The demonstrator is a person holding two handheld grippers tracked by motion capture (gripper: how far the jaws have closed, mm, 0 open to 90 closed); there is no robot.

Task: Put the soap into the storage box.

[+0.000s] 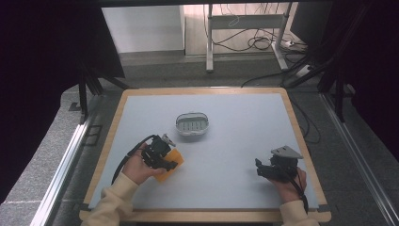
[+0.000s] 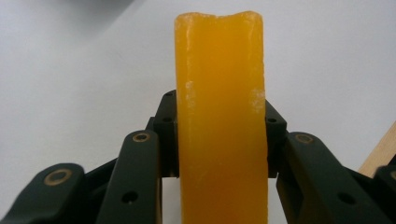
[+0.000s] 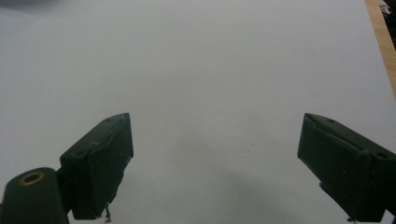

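Note:
An orange bar of soap (image 2: 219, 121) stands on edge between the jaws of my left gripper (image 2: 219, 135), whose pads press on both its sides. From above, that left gripper (image 1: 165, 163) sits at the table's front left with the orange soap (image 1: 170, 165) under and beside it. A grey oval soap dish (image 1: 192, 124) with a slotted floor rests near the table's middle, apart from the soap. At the front right my right gripper (image 1: 259, 168) is held low and points left. Its jaws (image 3: 215, 163) stand wide apart over bare table with nothing between them.
The pale grey table top (image 1: 235, 141) has a wooden rim (image 1: 301, 136). Beyond its far edge stand a desk frame (image 1: 244, 23) and loose cables (image 1: 263, 43) on the floor. Dark tripod legs (image 1: 89, 80) flank the table.

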